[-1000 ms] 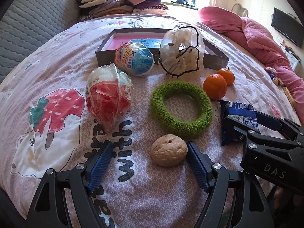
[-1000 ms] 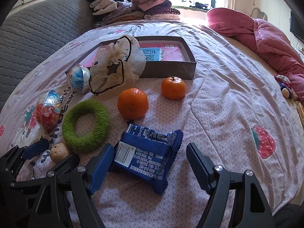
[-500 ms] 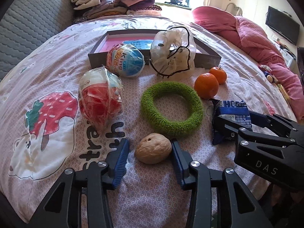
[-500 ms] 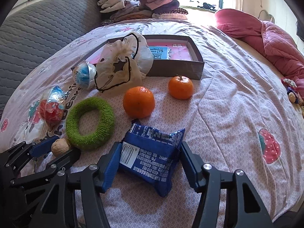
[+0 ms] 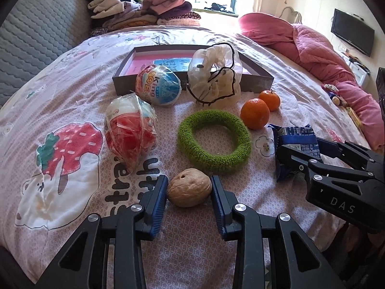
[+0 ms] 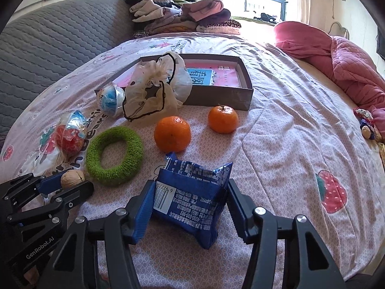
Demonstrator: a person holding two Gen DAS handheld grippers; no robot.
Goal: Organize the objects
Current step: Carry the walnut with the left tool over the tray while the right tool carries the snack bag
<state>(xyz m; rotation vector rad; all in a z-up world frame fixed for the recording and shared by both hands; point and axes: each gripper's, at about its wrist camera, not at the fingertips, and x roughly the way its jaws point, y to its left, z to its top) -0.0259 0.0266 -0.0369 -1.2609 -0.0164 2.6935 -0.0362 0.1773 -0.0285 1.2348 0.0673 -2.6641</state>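
Left gripper (image 5: 189, 191) pinches the tan wrinkled walnut (image 5: 189, 187) near the bed's front edge | right gripper (image 6: 189, 201) squeezes the crumpled blue foil snack packet (image 6: 192, 197) | both apparently bound for the shallow grey cardboard box (image 6: 221, 96) mid-bed.

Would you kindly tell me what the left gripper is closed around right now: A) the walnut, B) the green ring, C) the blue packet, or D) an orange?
A: the left gripper has both pads against the walnut on the bedspread.
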